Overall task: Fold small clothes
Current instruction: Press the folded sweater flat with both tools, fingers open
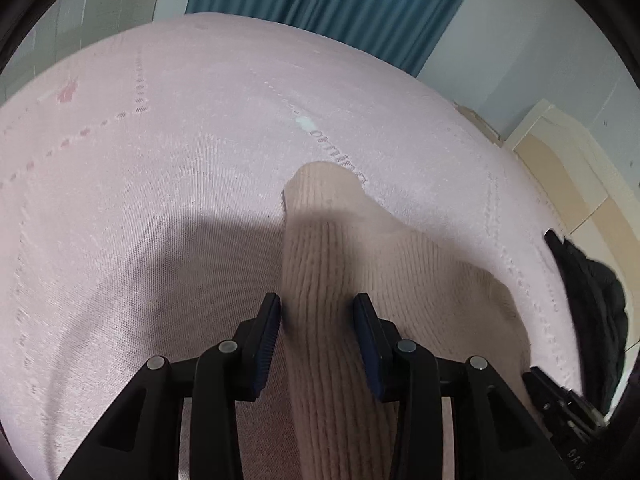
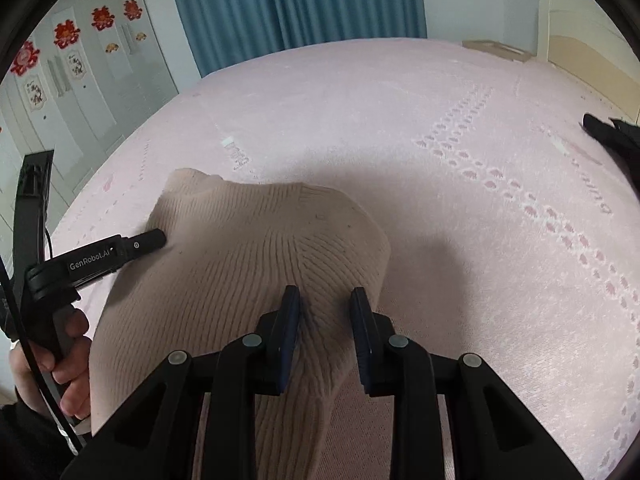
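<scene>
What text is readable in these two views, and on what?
"GenRobot.AI": white lettering on the side of the left gripper, seen in the right wrist view.
Woven lettering on the pink bedspread, near the beige knit garment: too distorted to read.
Red paper-cut signs on the wardrobe doors: too blurred to read.
White marks on the right gripper at the lower right edge of the left wrist view: cut off, unreadable.

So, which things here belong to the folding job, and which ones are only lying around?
Part of the job:
- beige knit garment, gripped at two places
- left gripper, jaws closed on a fold of it
- right gripper, jaws closed on it
- pink bedspread, the folding surface

Just lying about:
- black item at the bed's edge
- blue curtain
- red paper decorations on the wardrobe doors
</scene>
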`<action>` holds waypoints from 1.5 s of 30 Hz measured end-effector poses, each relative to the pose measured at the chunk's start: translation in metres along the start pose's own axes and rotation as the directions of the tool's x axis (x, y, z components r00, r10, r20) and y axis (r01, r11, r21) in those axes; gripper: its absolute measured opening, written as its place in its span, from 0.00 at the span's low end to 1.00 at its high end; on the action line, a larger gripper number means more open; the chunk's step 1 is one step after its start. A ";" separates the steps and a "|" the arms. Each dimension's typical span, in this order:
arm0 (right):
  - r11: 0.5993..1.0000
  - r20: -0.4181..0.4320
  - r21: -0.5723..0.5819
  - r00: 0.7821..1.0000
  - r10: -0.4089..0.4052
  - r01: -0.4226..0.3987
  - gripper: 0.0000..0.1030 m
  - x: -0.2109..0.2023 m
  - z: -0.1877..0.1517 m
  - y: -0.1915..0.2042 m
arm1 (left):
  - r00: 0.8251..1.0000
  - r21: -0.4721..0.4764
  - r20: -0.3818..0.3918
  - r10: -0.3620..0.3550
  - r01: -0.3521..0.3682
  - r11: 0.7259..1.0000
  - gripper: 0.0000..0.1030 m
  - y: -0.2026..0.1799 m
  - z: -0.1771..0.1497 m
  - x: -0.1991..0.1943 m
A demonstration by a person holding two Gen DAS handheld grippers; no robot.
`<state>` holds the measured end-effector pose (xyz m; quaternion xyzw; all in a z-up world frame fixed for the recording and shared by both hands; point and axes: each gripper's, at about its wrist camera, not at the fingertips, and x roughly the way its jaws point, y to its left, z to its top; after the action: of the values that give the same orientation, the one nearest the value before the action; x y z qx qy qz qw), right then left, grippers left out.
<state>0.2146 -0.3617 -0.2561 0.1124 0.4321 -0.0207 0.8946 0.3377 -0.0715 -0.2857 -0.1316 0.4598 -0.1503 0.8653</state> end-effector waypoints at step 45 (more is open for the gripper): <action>1.000 0.014 0.009 1.000 -0.026 0.026 0.38 -0.003 0.001 -0.004 | 0.985 0.136 0.094 0.144 -0.156 0.978 0.44 -0.023 -0.019 -0.020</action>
<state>0.2133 -0.3661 -0.2535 0.1108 0.4269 -0.0351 0.8968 0.3080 -0.0867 -0.2725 -0.0407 0.4200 -0.1115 0.8997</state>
